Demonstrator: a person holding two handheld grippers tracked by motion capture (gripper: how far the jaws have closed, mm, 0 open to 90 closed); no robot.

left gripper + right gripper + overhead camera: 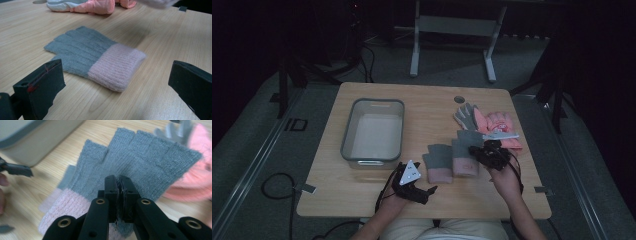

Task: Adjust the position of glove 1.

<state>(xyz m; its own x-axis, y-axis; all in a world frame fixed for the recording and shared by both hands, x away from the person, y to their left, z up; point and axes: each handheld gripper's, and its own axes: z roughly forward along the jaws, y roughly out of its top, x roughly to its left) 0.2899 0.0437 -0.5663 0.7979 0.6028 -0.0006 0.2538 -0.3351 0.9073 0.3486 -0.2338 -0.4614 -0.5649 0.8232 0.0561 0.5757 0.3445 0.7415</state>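
Now lifted glove [140, 162], fingertips pointing away

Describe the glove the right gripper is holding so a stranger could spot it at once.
On the wooden table, look right of the grey bin, near the front edge. Two knit gloves sit side by side; the held glove is the right one, pinched by the right gripper. Unlike the puffy pink gloves behind, it is grey with a pink cuff.
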